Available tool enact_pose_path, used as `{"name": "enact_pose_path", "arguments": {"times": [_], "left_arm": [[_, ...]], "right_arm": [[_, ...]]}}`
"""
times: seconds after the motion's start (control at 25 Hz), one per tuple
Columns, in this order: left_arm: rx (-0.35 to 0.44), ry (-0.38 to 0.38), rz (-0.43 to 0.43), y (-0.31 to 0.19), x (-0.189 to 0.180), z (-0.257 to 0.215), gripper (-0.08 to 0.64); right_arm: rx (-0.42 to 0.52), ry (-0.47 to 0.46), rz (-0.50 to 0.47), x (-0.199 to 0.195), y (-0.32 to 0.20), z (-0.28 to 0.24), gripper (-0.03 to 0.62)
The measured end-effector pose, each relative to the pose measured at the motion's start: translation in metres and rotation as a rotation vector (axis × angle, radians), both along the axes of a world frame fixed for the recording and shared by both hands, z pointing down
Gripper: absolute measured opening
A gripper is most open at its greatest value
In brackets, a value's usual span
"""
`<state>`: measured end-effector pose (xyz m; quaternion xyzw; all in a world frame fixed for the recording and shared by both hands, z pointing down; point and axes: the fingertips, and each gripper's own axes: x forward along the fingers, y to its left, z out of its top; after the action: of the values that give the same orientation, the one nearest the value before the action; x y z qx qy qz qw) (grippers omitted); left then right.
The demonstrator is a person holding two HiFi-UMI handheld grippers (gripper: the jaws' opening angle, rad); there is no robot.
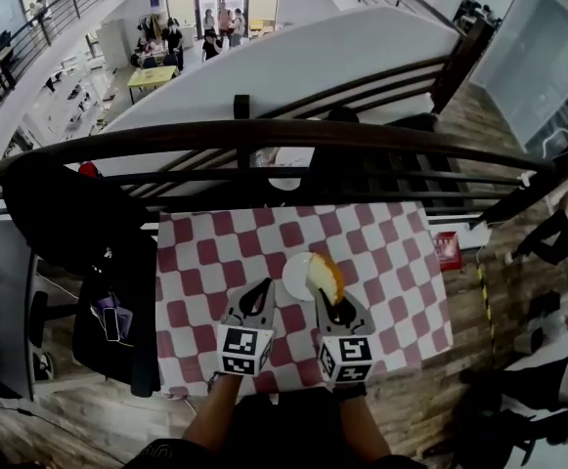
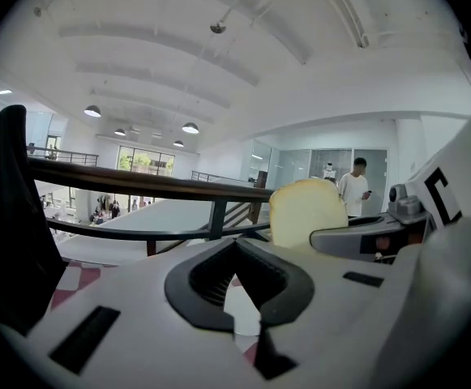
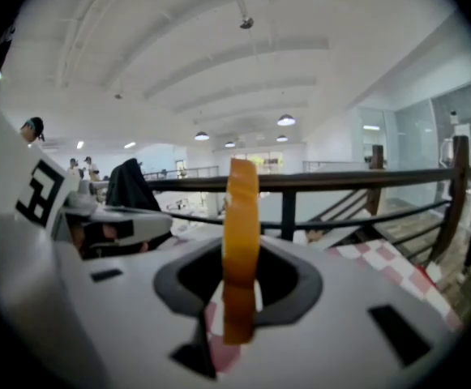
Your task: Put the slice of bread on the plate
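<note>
Tongs nearest me: left tongs closed tip to tip with nothing between them, right tongs clamped on the slice of bread, which stands upright on edge. I see the bread over the right rim of the white plate at the middle of the checkered desk; I cannot tell whether it touches. Dark railing runs past the desk's far edge.

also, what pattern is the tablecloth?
The tablecloth is red-and-white checked; the head view shows it best.
</note>
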<state>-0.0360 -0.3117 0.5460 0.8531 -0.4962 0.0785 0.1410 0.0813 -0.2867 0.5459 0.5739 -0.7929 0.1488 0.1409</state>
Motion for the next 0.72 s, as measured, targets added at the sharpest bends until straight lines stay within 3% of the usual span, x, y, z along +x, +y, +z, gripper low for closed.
{"name": "enact_pose_path", "arguments": {"times": [0.36, 0.52, 0.72], "left_arm": [[-0.116, -0.041, 0.02, -0.026, 0.019, 0.059, 0.018], [-0.166, -0.006, -0.008, -0.031, 0.021, 0.074, 0.018], [-0.209, -0.025, -0.008, -0.03, 0.025, 0.097, 0.018]], "right_arm": [[-0.229, -0.039, 0.011, 0.017, -0.027, 0.091, 0.103], [-0.323, -0.071, -0.008, 0.016, -0.027, 0.127, 0.103], [-0.419, -0.169, -0.021, 0.012, -0.034, 0.164, 0.103]]}}
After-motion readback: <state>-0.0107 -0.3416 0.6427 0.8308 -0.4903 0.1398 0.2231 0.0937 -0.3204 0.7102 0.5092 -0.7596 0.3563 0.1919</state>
